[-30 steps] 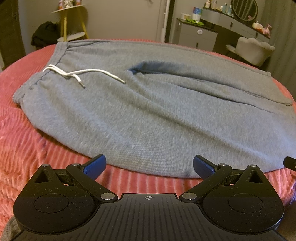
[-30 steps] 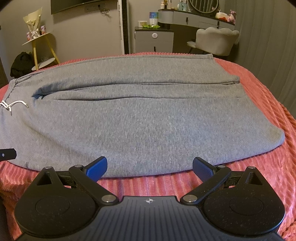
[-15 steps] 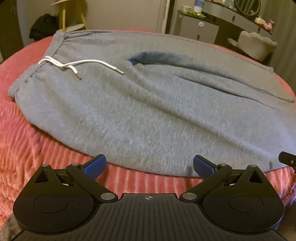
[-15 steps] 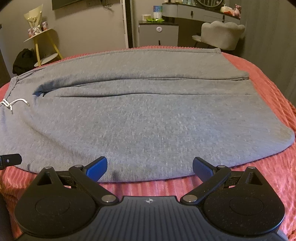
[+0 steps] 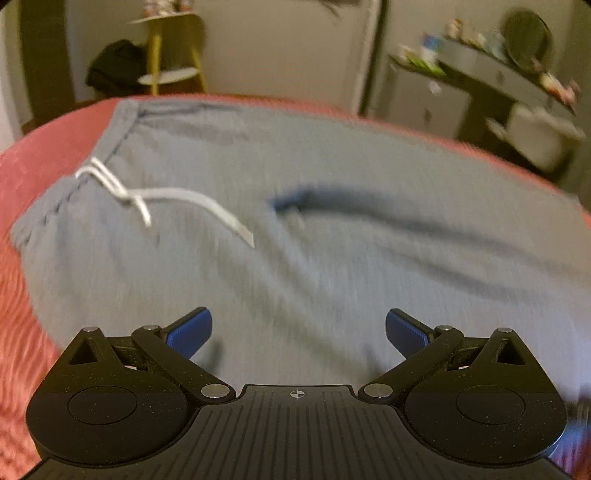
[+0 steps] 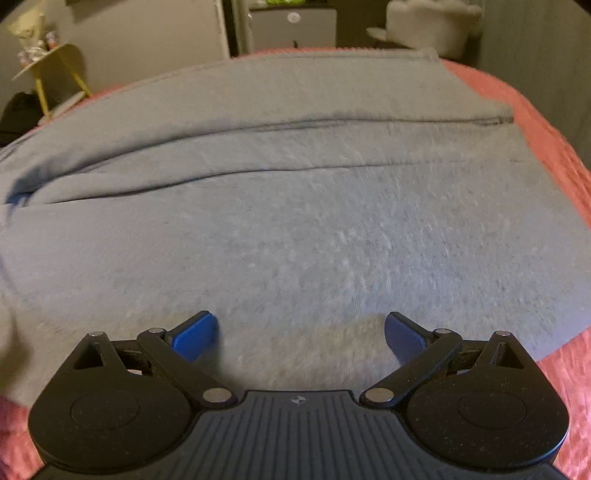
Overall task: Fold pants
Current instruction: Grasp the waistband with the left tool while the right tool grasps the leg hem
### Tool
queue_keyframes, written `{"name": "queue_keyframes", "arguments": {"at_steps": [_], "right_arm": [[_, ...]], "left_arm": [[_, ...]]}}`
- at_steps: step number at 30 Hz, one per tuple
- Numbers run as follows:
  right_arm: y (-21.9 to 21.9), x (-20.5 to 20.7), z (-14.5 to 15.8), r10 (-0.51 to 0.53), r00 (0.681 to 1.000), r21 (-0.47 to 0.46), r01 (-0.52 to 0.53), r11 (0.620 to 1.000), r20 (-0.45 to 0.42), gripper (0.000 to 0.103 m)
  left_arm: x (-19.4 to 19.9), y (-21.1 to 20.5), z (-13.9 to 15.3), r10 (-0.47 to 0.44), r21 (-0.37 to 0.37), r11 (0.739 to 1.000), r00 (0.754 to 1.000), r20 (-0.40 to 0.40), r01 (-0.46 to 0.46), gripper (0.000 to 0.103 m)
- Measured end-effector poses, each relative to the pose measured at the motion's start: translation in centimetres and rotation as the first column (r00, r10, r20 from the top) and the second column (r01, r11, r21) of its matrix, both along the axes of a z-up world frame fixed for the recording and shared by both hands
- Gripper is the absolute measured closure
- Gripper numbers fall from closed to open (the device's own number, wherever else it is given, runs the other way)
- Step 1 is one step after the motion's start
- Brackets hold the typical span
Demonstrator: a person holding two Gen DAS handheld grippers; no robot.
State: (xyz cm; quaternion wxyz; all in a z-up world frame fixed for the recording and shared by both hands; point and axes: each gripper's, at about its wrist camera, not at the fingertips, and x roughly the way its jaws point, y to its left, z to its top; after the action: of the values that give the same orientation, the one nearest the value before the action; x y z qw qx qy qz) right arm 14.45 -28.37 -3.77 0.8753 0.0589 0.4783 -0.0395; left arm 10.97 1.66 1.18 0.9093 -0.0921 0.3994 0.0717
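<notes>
Grey sweatpants (image 5: pixel 314 229) lie spread flat across a red ribbed bed cover (image 5: pixel 33 173), waistband at the left with a white drawstring (image 5: pixel 166 199). The legs run to the right in the right wrist view (image 6: pixel 295 221), one leg lying beside the other, cuffs at the right. My left gripper (image 5: pixel 298 332) is open and empty, its blue pads over the near edge of the pants by the hip. My right gripper (image 6: pixel 300 336) is open and empty over the near leg's edge.
The red bed cover (image 6: pixel 554 155) shows around the pants. Behind the bed stand a yellow side table (image 5: pixel 173 55), a grey cabinet (image 5: pixel 424 99), a dresser with a mirror (image 5: pixel 517 62) and a pale chair (image 6: pixel 432 22).
Both grippers have moved forward and down onto the near edge of the pants, which now fills the space between the fingers. Both stay open.
</notes>
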Motion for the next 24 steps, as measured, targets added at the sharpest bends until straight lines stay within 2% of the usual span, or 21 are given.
{"name": "queue_keyframes", "arguments": {"at_steps": [3,5,8,9,11,13,15,17,19,21,22,24], "right_arm": [[-0.9,0.6,-0.6,-0.005,1.000,0.039,0.006,0.999,-0.018,0.004],[-1.1,1.2,-0.5,0.027,0.997,0.045,-0.024,0.999,-0.066,0.004],[-2.0,4.2,0.5,0.064,0.974,0.086,-0.046,0.995,-0.217,0.004],[-2.8,5.3,1.3,0.037,0.976,0.118,-0.012,0.993,-0.214,0.004],[-5.1,8.5,3.2,-0.027,0.991,0.189,0.051,0.981,-0.129,0.004],[-7.0,13.2,4.4,-0.103,0.993,0.205,0.111,0.972,-0.049,0.006],[-8.8,18.4,4.6,-0.199,0.980,0.217,0.196,0.956,-0.006,0.017],[-10.6,23.7,4.1,-0.318,0.948,0.246,0.308,0.919,-0.002,0.042],[-11.9,28.3,3.4,-0.444,0.896,0.260,0.431,0.864,-0.006,0.054],[-13.0,31.1,2.8,-0.549,0.836,0.319,0.524,0.790,-0.014,0.049],[-13.4,32.4,2.4,-0.586,0.810,0.363,0.554,0.749,-0.026,0.040],[-13.9,34.1,1.7,-0.655,0.755,0.392,0.614,0.685,-0.038,0.036]], "left_arm": [[3.3,1.5,-0.3,0.101,-0.003,0.995,0.993,0.054,-0.101,0.000],[4.8,2.6,-1.2,0.147,0.008,0.989,0.986,0.080,-0.148,0.000],[5.9,4.4,-3.3,0.196,0.016,0.980,0.978,0.076,-0.198,0.000],[6.0,4.9,-4.1,0.223,0.017,0.974,0.972,0.076,-0.225,0.000],[5.9,5.4,-4.8,0.248,0.013,0.968,0.965,0.083,-0.250,0.000],[5.6,5.4,-5.1,0.238,0.010,0.971,0.965,0.106,-0.241,0.000],[5.4,5.0,-5.7,0.227,0.038,0.971,0.965,0.131,-0.234,0.000],[5.2,4.0,-6.2,0.217,0.089,0.969,0.966,0.140,-0.230,0.000],[5.4,3.3,-6.6,0.214,0.138,0.962,0.967,0.140,-0.234,0.000],[5.4,2.9,-6.7,0.214,0.159,0.958,0.965,0.150,-0.238,0.000],[5.3,2.8,-6.7,0.215,0.158,0.958,0.964,0.153,-0.239,0.000],[5.2,3.1,-6.9,0.221,0.141,0.960,0.963,0.157,-0.243,0.000]]}}
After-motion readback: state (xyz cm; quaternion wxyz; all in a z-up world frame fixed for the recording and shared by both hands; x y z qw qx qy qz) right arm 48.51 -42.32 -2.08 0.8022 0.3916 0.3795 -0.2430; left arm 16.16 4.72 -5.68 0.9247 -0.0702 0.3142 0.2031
